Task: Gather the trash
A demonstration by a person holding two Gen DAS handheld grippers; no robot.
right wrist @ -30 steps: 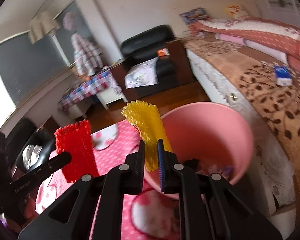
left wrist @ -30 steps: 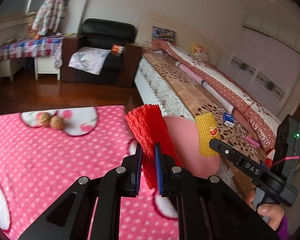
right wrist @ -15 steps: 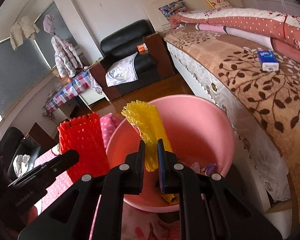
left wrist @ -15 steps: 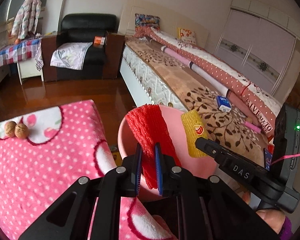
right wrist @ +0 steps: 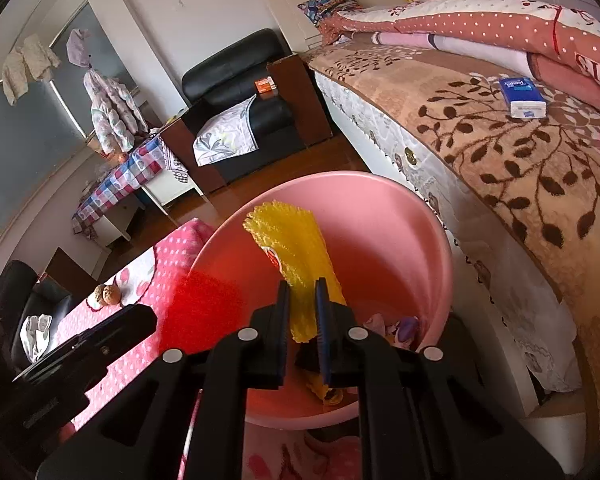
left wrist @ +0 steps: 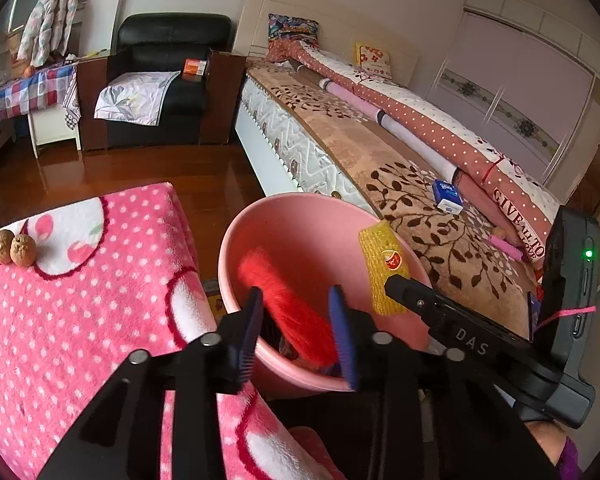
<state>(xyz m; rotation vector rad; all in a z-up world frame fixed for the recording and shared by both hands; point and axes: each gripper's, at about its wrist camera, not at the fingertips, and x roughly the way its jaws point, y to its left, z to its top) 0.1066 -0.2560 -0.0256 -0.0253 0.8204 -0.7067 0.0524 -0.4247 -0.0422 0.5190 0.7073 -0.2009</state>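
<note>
Left tongs point(left wrist: 298, 322) opening wide, blurred red net point(left wrist: 288, 312) loose between them over pink bucket point(left wrist: 300, 216). Right tongs point(right wrist: 302, 312) opening, yellow net point(right wrist: 296, 256) between them.

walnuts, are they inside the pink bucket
No, the two walnuts sit on the pink dotted cloth, left of the bucket and apart from it.
</note>
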